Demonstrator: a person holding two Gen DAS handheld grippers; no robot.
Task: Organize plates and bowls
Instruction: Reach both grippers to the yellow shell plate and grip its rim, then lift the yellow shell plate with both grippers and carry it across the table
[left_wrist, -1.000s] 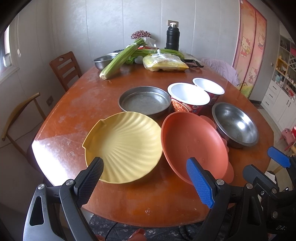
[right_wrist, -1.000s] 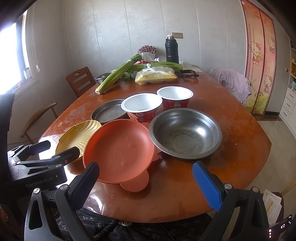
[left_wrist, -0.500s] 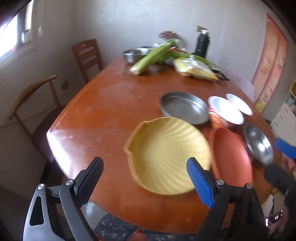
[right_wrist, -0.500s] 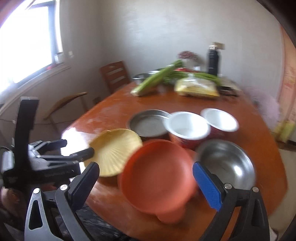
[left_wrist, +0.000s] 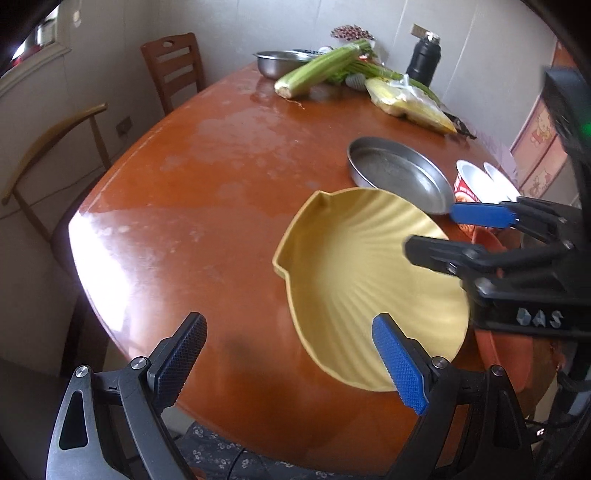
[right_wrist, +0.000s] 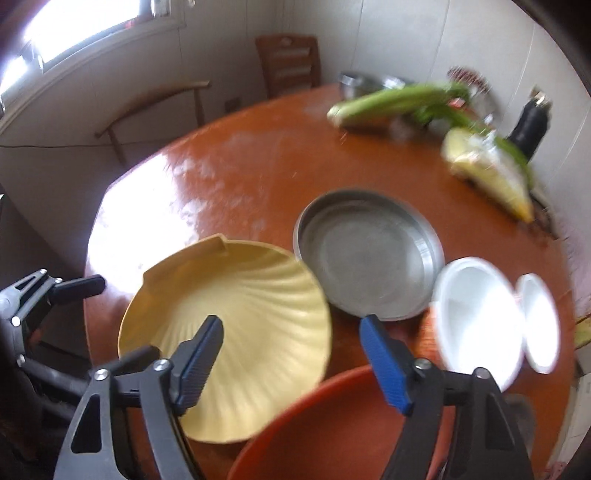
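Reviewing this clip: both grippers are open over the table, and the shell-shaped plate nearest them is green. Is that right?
Not quite: the shell-shaped plate is yellow, not green, as the left wrist view shows plainly. The left gripper and right gripper are indeed open over the table.

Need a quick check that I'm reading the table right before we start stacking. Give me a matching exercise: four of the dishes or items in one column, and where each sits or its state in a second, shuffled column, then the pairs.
Things:
1. yellow shell-shaped plate
2. flat metal pan
3. orange plate
4. celery bunch

Places or states:
A. far end of the table, beside a small steel bowl
B. nearest the camera in the right wrist view, under the right gripper
C. just behind the yellow plate, empty
D. near table edge, ahead of the open left gripper

Pairs: 1-D, 2-C, 3-B, 4-A
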